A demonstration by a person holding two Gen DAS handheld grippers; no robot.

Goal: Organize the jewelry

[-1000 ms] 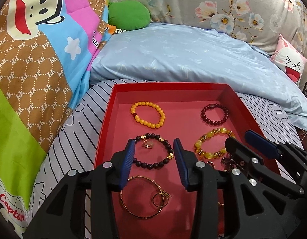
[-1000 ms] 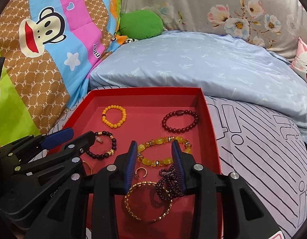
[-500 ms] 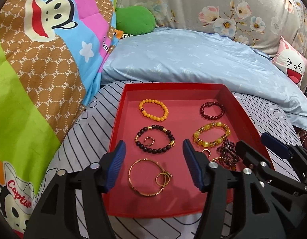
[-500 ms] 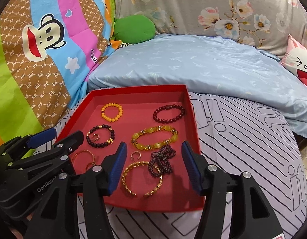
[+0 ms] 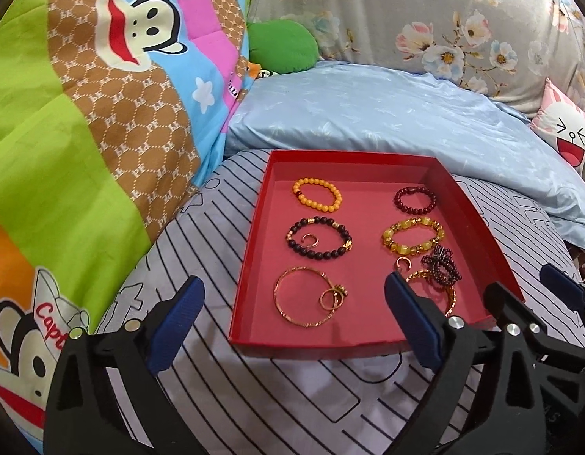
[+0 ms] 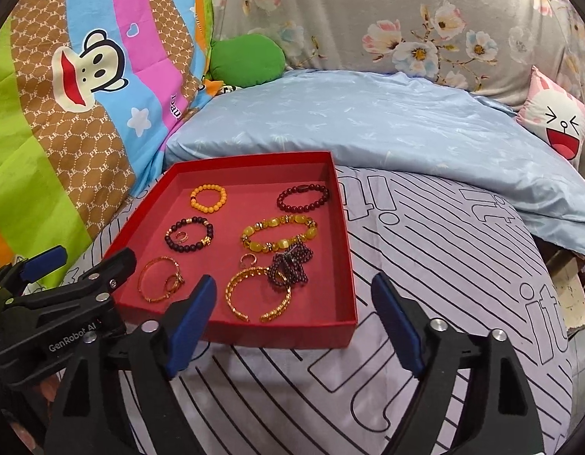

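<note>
A red tray [image 5: 250, 254] lies on the bed with several pieces in it: an orange bead bracelet [image 5: 337, 198], a dark red one [image 5: 408, 191], a black one [image 5: 322, 254] around a small ring [image 5: 310, 240], a yellow one [image 5: 404, 223], a thin gold bangle [image 5: 277, 297], a dark bead strand [image 5: 442, 265] and a gold cuff [image 6: 239, 305]. My left gripper [image 5: 294, 282] hovers at the tray's near edge. Its jaws are opening and its pads [image 5: 174, 322] touch nothing. Beside it, at the tray's near right corner [image 6: 351, 326], my right gripper [image 6: 294, 283] is also opening and holds nothing.
The tray rests on a grey striped sheet [image 5: 292, 398]. Behind it lies a light blue pillow [image 5: 368, 113], with a cartoon monkey quilt [image 5: 102, 113] on the left. A green cushion [image 5: 284, 45], floral fabric [image 5: 444, 19] and a pink cartoon cushion [image 5: 569, 132] stand further back.
Both grippers have drawn back from over the tray to its near edge, and their jaws have spread from narrow to wide. The jewelry has not moved.
</note>
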